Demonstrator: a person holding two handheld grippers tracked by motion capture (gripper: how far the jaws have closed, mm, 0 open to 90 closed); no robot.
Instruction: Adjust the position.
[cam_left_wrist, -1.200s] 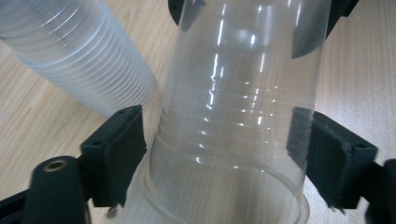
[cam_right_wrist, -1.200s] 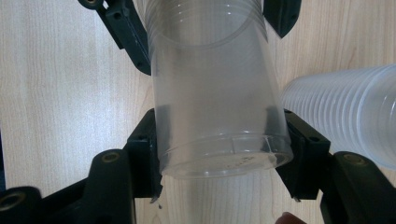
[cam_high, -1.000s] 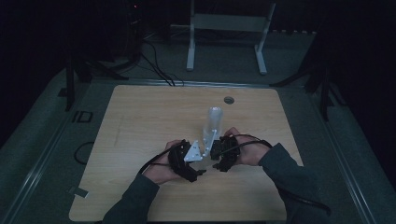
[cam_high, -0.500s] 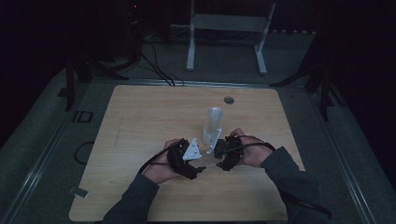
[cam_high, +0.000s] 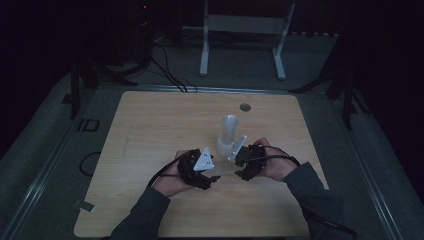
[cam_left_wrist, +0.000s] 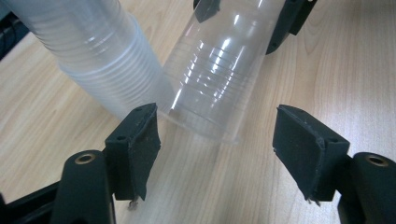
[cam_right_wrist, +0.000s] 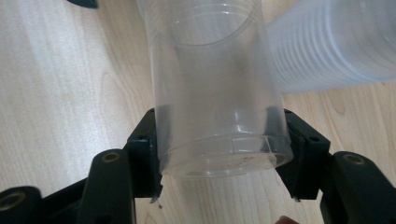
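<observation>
**Operator:** I start with the largest item. The wooden table (cam_high: 150, 130) takes up the middle of the high view, with dark floor around it. A white metal frame (cam_high: 245, 30) stands beyond its far edge, and black cables (cam_high: 165, 70) run across the floor to the left of that frame. A small round grommet (cam_high: 244, 107) sits near the far edge of the table.

**Checker:** Any brand, label or text?

**Operator:** I read the letters "ID" on a floor marking (cam_high: 88, 125) to the left of the table. I find no legible writing on the cups or on the grippers.

**Checker:** Location of the cups?

**Operator:** The stack of clear plastic cups (cam_high: 227, 134) lies on its side at the table's centre, just ahead of both hands. A single clear cup (cam_right_wrist: 217, 88) lies just beside the stack, close enough that I cannot tell whether they touch.

**Checker:** State of the right gripper?

**Operator:** The right gripper (cam_right_wrist: 219, 144) has its jaws clamped on the base end of the single clear cup, one pad on each side of the wall.

**Checker:** State of the left gripper?

**Operator:** The left gripper (cam_left_wrist: 217, 142) has its jaws spread wide and holding nothing. The rim of the single clear cup lies just ahead of the gap, and the stack lies to the left in the left gripper view.
</observation>
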